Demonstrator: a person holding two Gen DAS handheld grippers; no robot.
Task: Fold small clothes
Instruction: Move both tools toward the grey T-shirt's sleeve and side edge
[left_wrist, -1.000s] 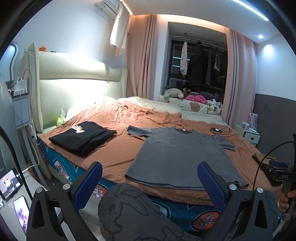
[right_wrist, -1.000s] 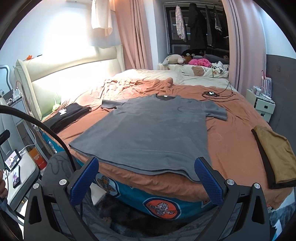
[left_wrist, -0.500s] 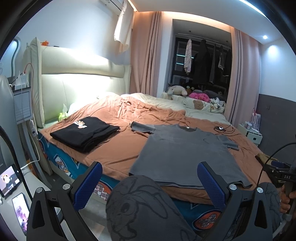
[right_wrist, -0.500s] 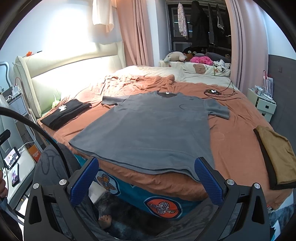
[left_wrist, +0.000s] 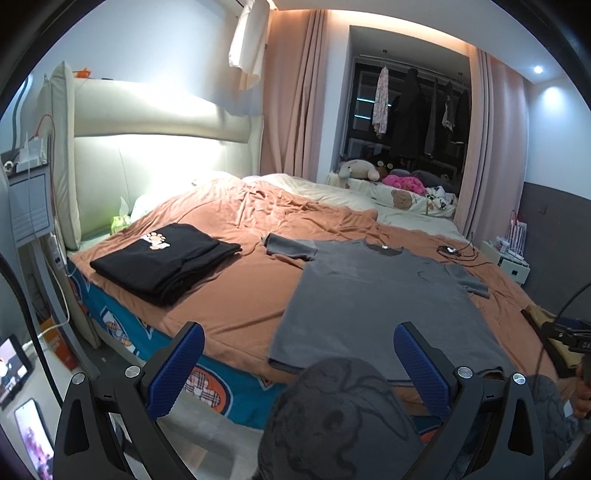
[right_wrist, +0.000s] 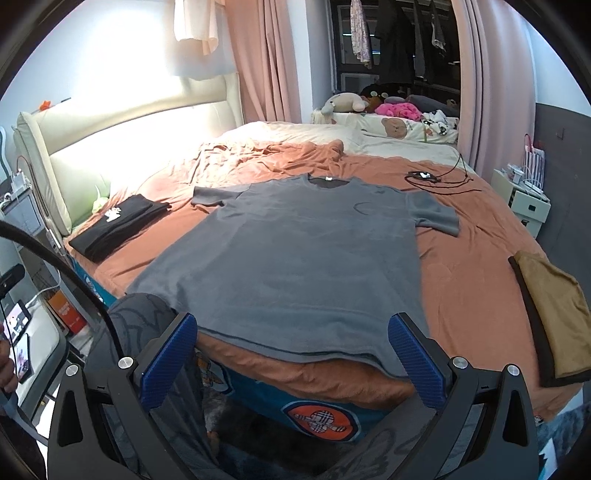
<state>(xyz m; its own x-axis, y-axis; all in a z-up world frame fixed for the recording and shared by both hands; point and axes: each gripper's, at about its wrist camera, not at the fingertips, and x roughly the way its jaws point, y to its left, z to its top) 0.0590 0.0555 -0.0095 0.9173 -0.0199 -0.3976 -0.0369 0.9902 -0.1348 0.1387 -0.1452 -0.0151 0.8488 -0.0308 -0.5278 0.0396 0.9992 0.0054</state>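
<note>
A grey T-shirt (right_wrist: 303, 254) lies spread flat on the orange bedspread (right_wrist: 465, 280), collar away from me, hem at the bed's near edge; it also shows in the left wrist view as the grey T-shirt (left_wrist: 376, 306). My right gripper (right_wrist: 295, 354) is open, held off the bed just short of the hem, nothing between its blue pads. My left gripper (left_wrist: 299, 362) is open too, farther back and to the left, above a knee in grey patterned trousers (left_wrist: 340, 417).
A folded black garment (left_wrist: 166, 262) lies on the bed's left side. A folded tan garment (right_wrist: 550, 314) rests at the right edge. A cable and small device (right_wrist: 424, 175) lie behind the shirt. Plush toys, a nightstand (right_wrist: 524, 203) and curtains stand beyond.
Both grippers have pulled back and up a little from the bed. The left view has swung left, and the knee fills more of its lower frame. The shirt has not moved.
</note>
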